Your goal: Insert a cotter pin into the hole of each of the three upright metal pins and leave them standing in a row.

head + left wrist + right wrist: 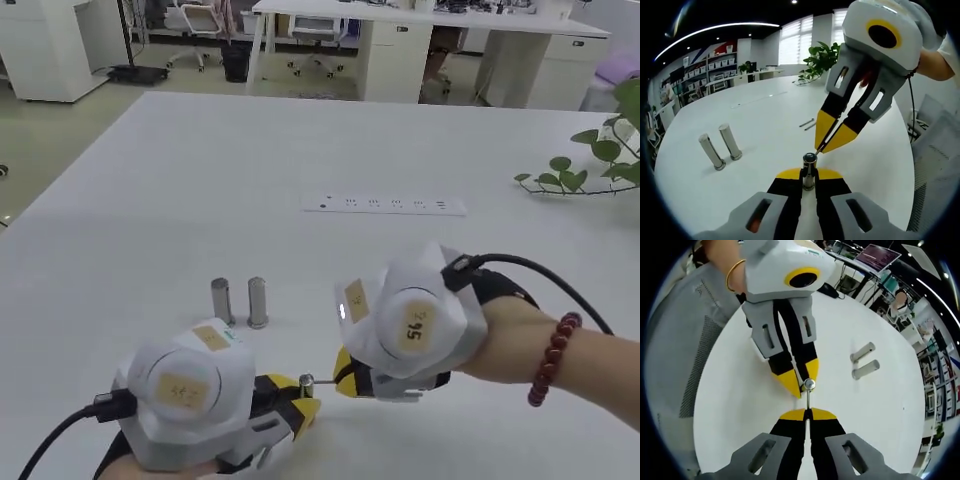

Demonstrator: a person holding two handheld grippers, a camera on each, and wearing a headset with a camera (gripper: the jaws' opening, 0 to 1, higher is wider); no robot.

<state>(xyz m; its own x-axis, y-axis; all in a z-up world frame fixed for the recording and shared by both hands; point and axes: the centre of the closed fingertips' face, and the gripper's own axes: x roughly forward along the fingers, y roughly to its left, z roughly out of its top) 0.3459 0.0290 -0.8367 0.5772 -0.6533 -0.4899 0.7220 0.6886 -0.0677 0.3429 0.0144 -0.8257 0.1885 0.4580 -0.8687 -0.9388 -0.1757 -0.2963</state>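
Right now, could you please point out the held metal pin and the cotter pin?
held metal pin [809, 173]: left gripper view, on its shaft.
cotter pin [808, 399]: right gripper view, on its stem.

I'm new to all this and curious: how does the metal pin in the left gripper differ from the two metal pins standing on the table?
The held metal pin is clamped in the left gripper; the two standing pins stand free on the table, untouched. The right gripper holds a cotter pin at the held metal pin's top; nothing is near the two standing pins. All three look like plain silvery cylinders.
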